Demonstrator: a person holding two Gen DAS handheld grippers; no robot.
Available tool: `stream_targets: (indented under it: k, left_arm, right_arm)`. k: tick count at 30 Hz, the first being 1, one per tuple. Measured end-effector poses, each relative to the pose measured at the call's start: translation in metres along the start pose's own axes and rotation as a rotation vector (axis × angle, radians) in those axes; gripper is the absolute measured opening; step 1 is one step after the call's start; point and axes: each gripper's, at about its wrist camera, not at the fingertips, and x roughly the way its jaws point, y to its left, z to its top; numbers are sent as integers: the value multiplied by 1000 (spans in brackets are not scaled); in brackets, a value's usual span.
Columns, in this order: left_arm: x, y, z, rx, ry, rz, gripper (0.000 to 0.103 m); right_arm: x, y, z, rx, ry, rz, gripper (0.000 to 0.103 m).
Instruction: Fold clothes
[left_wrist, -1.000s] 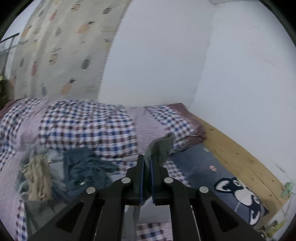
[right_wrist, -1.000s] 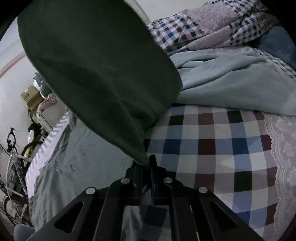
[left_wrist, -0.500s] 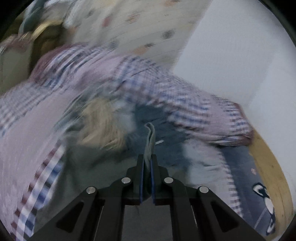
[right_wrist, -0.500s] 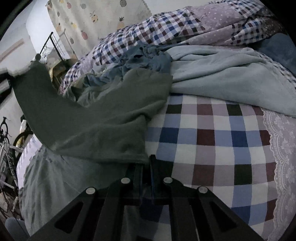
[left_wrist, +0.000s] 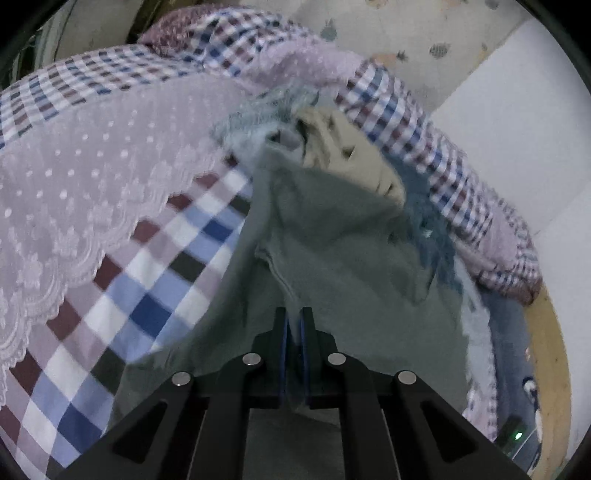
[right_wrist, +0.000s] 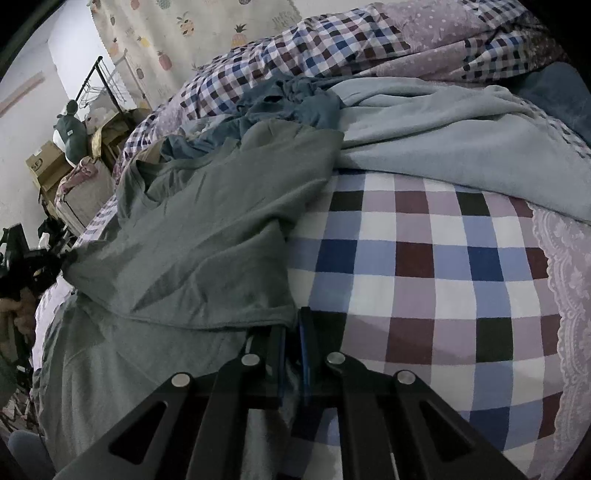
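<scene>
On the checked quilt (right_wrist: 424, 258), the green shirt (right_wrist: 207, 236) now lies lowered, both grippers (left_wrist: 293, 321) (right_wrist: 292, 325) still clamped on it.

Matt soft green shirt (right_wrist: 207, 236), woven checked quilt (right_wrist: 424, 266), fuzzy pale blanket (right_wrist: 461, 140)

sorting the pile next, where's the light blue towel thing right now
In the right wrist view the light blue towel lies crumpled across the upper right of the checked quilt, right of the green t-shirt and touching it.
</scene>
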Motion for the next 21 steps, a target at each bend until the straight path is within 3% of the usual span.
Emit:
stream_targets:
  k: [5, 7, 8, 9, 11, 15, 18, 21]
  left_arm:
    - [10, 20, -8, -54, 58, -50, 10]
    - [10, 25, -12, -65, 67, -87, 26]
    - [10, 26, -14, -67, 72, -108, 43]
    - [10, 27, -17, -66, 76, -134, 52]
    - [4, 28, -25, -60, 58, -186, 57]
    - [-7, 32, -37, -83, 21, -248, 60]
    - [-10, 36, -38, -118, 1, -276, 60]
    - [-13, 47, -37, -188, -32, -316, 60]
  right_arm:
    - [-1, -2, 1, 11, 15, 4, 6]
    - [-4, -4, 1, 21, 24, 10, 12]
    - [-7, -6, 1, 28, 31, 13, 19]
    - [-11, -8, 0, 34, 38, 15, 25]
    - [-22, -10, -2, 22, 45, 0, 33]
    - [-54, -4, -1, -4, 25, -62, 33]
    - [-82, 18, 6, -21, -45, -89, 35]
    - [-96, 65, 18, -54, -103, -27, 37]
